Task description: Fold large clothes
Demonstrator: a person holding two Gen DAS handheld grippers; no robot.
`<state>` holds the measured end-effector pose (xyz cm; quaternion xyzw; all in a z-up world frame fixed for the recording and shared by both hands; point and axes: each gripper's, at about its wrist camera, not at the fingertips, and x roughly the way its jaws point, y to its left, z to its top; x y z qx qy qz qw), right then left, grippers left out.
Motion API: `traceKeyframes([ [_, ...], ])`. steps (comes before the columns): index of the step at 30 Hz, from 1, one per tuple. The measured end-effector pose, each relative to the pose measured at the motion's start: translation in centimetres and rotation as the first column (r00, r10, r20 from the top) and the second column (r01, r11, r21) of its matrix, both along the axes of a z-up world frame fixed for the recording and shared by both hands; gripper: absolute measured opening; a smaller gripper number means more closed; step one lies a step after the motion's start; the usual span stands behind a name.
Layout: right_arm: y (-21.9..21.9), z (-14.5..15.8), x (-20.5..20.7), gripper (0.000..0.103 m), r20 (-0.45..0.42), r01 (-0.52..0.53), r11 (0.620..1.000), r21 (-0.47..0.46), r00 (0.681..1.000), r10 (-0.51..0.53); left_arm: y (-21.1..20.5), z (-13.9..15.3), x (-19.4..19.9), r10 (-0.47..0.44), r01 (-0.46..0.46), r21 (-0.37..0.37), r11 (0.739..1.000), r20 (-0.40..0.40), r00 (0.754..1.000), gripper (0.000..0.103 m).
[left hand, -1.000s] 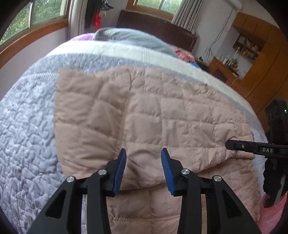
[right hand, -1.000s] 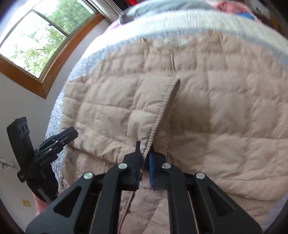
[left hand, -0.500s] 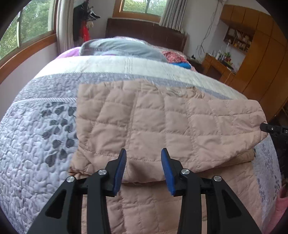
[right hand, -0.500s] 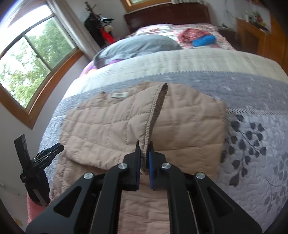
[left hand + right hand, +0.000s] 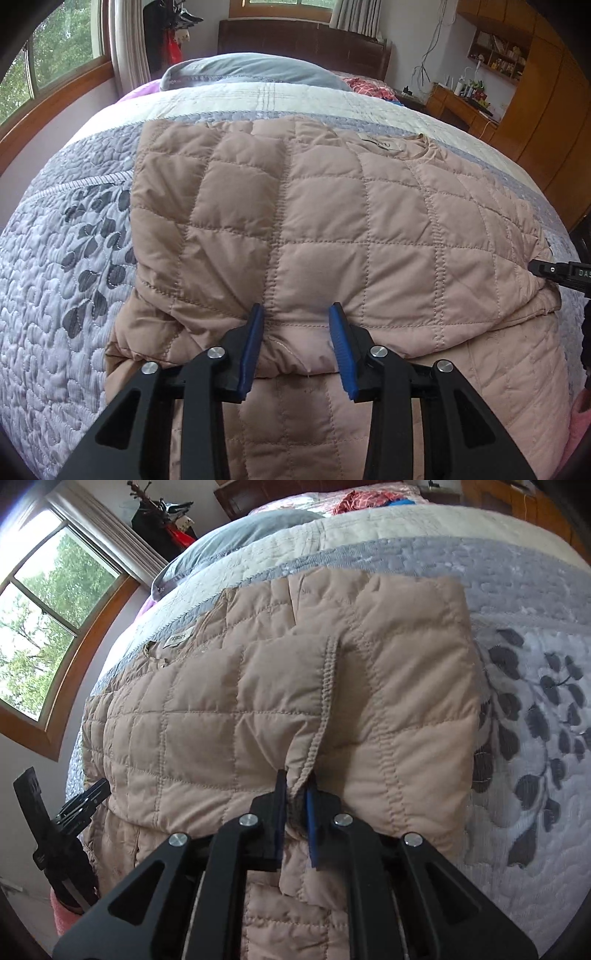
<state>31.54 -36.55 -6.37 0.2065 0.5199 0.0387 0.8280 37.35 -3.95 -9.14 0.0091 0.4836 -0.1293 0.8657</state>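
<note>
Bed with grey leaf-patterned quilt [image 5: 55,295] fills both frames; pink quilted jacket [image 5: 332,229] lies folded at centre. Left gripper [image 5: 295,339], jaws parted, straddles the fold; right gripper [image 5: 295,801] pinches the jacket's stitched hem

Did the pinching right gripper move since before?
Yes. The right gripper, shut on the beige quilted jacket, dropped closer toward the grey leaf-patterned bedspread.
</note>
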Motion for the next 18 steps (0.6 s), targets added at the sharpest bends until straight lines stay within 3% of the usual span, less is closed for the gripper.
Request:
traceKeyframes([
  [4,0.3,4.3,-2.1,0.016,0.111,0.051,0.995,-0.09,0.993,-0.041,0.3,2.4,-1.0,0.026,-0.025,-0.036,0.999,0.022,0.999,0.037],
  [8,3.8,6.3,-2.6,0.016,0.135,-0.059,0.995,-0.084,0.988,0.07,-2.0,4.8,-2.5,-0.01,0.013,-0.048,0.999,0.061,0.998,0.037],
  [12,7.9,4.4,-1.0,0.016,0.077,-0.137,0.983,-0.123,0.986,0.148,-4.8,4.2,-2.7,-0.041,0.042,-0.038,0.998,0.037,0.998,0.037],
  [18,9.3,0.2,1.1,0.014,-0.008,-0.144,0.977,-0.159,0.989,0.145,-5.9,1.2,-1.6,-0.046,0.046,0.01,0.999,-0.007,0.999,0.038],
])
